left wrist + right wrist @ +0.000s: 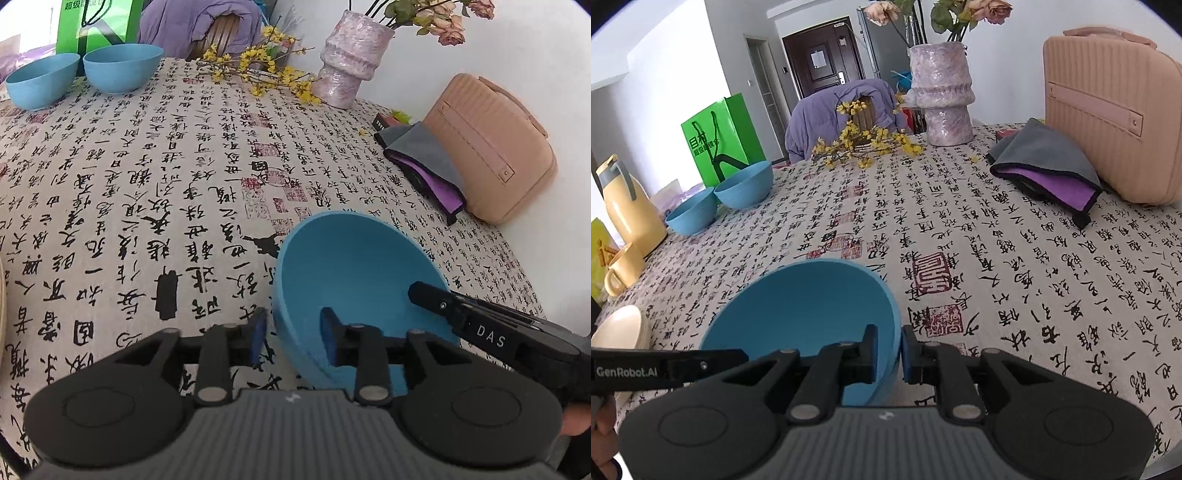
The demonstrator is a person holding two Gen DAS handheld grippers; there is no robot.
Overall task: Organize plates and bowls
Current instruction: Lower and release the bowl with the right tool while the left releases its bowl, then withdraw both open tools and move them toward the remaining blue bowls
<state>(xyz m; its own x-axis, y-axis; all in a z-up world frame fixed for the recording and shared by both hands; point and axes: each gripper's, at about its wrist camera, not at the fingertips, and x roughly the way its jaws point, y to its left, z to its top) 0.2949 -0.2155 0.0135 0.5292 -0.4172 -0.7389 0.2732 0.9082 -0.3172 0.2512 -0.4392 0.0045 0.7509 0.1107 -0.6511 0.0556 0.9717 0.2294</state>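
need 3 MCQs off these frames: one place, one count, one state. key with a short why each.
1. Where does the grey cloth lie?
A. in a bowl
B. beside the pink case
C. on the floor

2. How many blue bowls show?
A. two
B. three
C. five

3. The right tongs are:
A. open on nothing
B. shut on a spoon
C. shut on the near bowl at its rim

Key:
1 B: the folded cloth sits right next to the case.
2 B: the near bowl, plus two far bowls by the green bag.
3 C: one pad is inside the rim and one outside, pinching it.
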